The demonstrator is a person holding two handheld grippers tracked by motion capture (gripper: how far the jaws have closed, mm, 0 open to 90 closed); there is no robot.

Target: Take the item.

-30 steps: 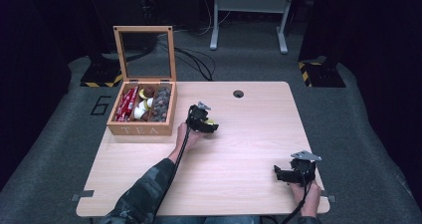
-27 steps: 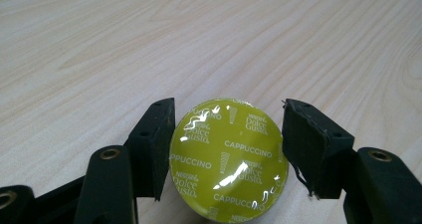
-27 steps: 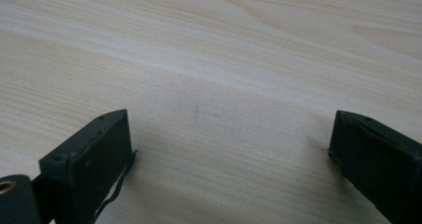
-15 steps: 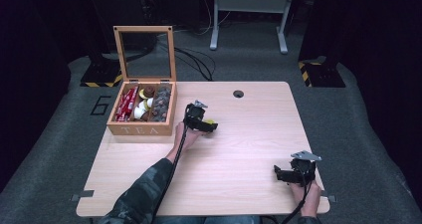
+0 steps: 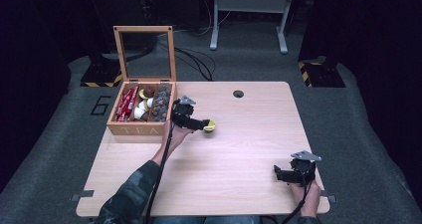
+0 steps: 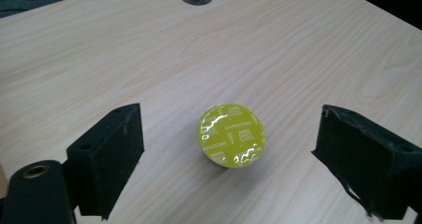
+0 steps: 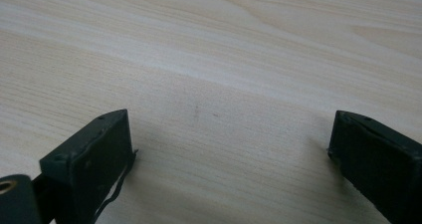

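jaws of my left hand-held gripper (image 6: 226, 149) have just been opening; yellow capsule (image 6: 231, 134) stands free between them on the surface (image 6: 278, 50), beside the tea box (image 5: 142, 107). release judged done. right hand-held gripper (image 7: 229, 159) open, empty.

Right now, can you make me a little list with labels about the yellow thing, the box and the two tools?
yellow capsule: foil lid reads cappuccino, sits on the table
left tool: jaws just opened, apart on either side of the capsule, not touching it
right tool: open, nothing between its jaws
tea box: wooden, lid up, holds capsules and red packets
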